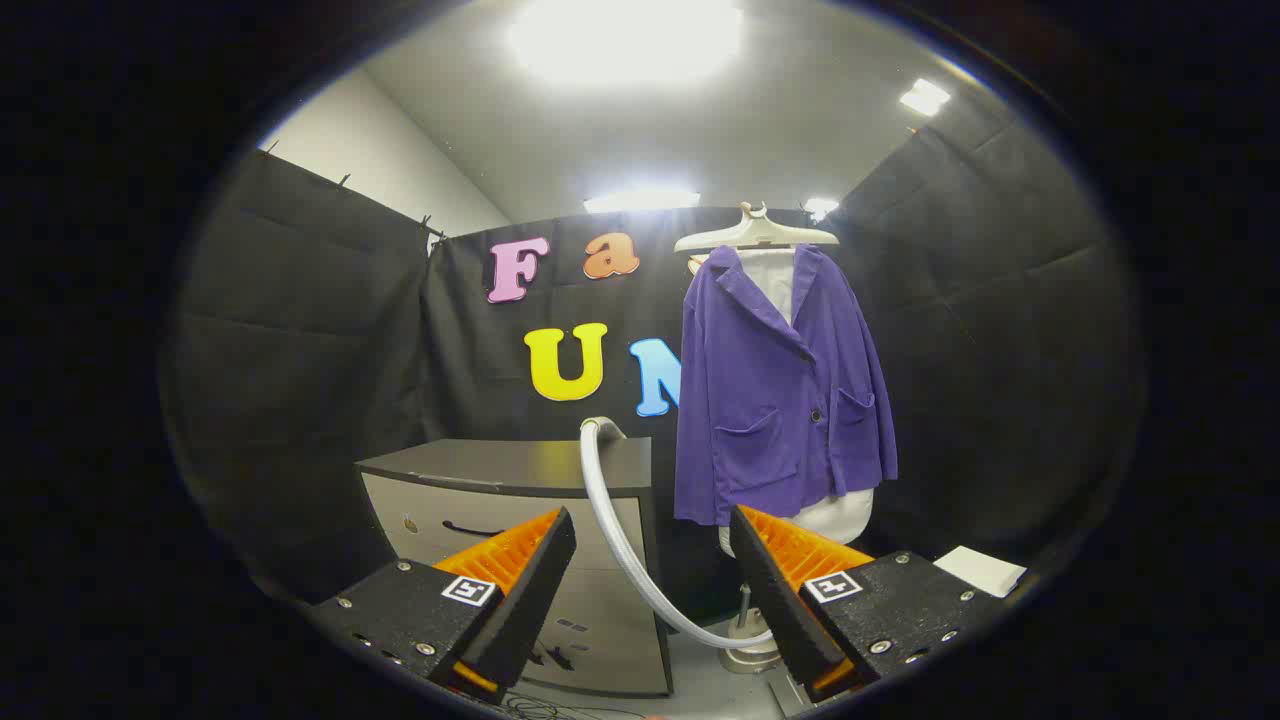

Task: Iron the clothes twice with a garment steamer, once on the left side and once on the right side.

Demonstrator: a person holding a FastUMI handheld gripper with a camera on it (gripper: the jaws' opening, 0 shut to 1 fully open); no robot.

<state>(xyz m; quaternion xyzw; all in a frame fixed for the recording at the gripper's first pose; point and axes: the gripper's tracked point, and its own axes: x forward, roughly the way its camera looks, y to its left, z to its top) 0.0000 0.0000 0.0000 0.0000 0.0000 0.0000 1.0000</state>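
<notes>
Your gripper [652, 560] has its two fingers spread wide with nothing held between them. Through that gap you see the pale grey ribbed steamer hose [612, 520], arching up from behind the cabinet top and curving down to the cream-coloured steamer base [748, 652] on the floor just ahead of your right finger. I cannot make out the steamer head itself, so find it before you close on anything.

Beyond the fingers, the purple buttoned jacket with two patch pockets [775, 385] hangs over a white form on a cream plastic hanger [756, 232], directly above the base. No pass looks begun, judging from your empty grip.

What could go wrong: the hose crosses the space between your fingers, so a straight reach risks snagging or dragging it and tipping the base. Grabbing the hose instead of the handle would give you poor control over the steam. The jacket hangs loosely, so pushing too hard may swing it off the hanger.

To the left of the jacket stands the dark-topped grey cabinet with drawers [500, 500], close to the hose. A white sheet of paper [982, 569] lies beyond your right finger.
</notes>
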